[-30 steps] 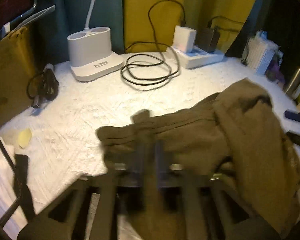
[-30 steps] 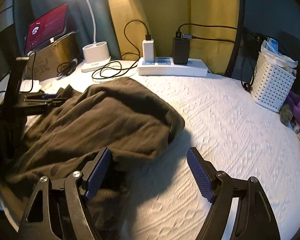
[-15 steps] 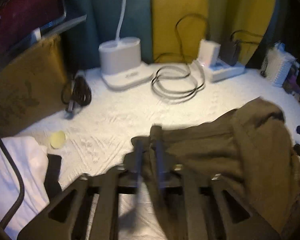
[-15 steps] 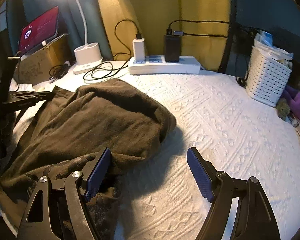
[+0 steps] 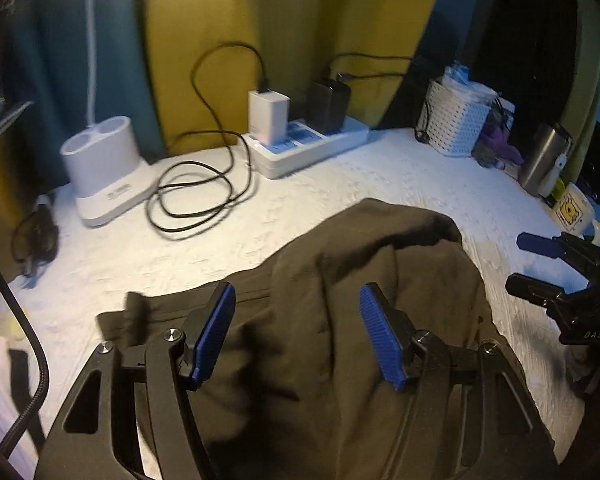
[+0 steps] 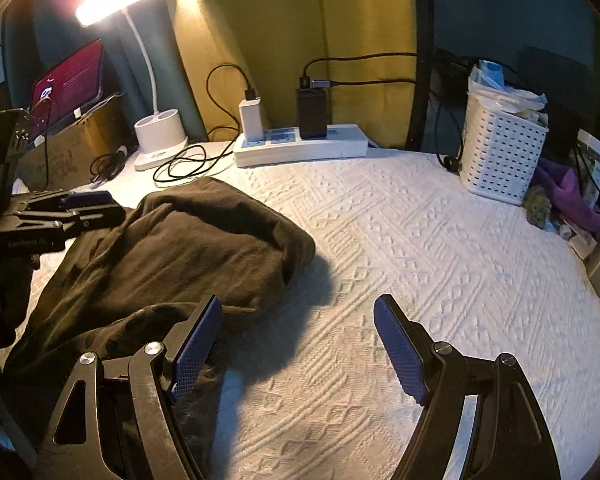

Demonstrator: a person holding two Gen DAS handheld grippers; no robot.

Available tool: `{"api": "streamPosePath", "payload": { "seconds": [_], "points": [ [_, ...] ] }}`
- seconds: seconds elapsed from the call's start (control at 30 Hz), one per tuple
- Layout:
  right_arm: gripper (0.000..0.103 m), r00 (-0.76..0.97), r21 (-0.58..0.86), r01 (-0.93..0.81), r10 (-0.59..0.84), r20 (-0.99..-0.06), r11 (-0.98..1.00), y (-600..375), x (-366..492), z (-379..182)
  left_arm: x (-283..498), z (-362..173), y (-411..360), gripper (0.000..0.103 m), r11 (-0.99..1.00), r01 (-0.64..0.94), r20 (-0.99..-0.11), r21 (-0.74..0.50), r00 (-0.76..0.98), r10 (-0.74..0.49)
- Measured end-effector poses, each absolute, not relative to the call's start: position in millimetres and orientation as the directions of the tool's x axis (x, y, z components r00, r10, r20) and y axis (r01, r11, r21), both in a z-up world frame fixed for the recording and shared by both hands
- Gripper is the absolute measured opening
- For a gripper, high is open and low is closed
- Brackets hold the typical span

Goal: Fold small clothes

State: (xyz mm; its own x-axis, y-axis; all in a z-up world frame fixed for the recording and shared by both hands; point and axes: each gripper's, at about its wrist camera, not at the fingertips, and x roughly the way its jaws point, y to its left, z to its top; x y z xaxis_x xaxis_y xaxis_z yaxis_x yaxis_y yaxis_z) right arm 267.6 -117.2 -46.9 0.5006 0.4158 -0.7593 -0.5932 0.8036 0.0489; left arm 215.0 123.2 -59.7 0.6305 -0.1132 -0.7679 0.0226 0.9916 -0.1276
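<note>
Lamp base [image 5: 102,172] and coiled cable [image 5: 196,192] far left on white textured bedspread [image 6: 420,248], power strip [image 6: 300,146] mid-back, white basket [image 6: 500,156] far right. Left gripper [image 5: 296,332] fingers opening, apart over brown garment [image 5: 340,300], pads clear of cloth, nothing pinched. Garment bunched in loose heap left of centre on bedspread; right gripper [image 6: 298,348] fingers wide, empty, left finger [image 6: 196,344] at garment's near edge, right one over bare bedspread.
</note>
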Motion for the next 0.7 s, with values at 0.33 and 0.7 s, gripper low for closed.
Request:
{"api": "streamPosePath", "payload": {
  "seconds": [0.33, 0.7],
  "points": [
    [0.08, 0.486, 0.078, -0.561, 0.404, -0.775, 0.824, -125, 284, -59, 242, -73, 121, 0.006, 0.98, 0.091, -0.771, -0.178, 0.606, -0.196],
    [0.08, 0.489, 0.075, -0.571, 0.412, -0.769, 0.818, -123, 287, -58, 212, -14, 125, 0.005, 0.982, 0.09, -0.674, -0.166, 0.716, -0.18]
  ]
}}
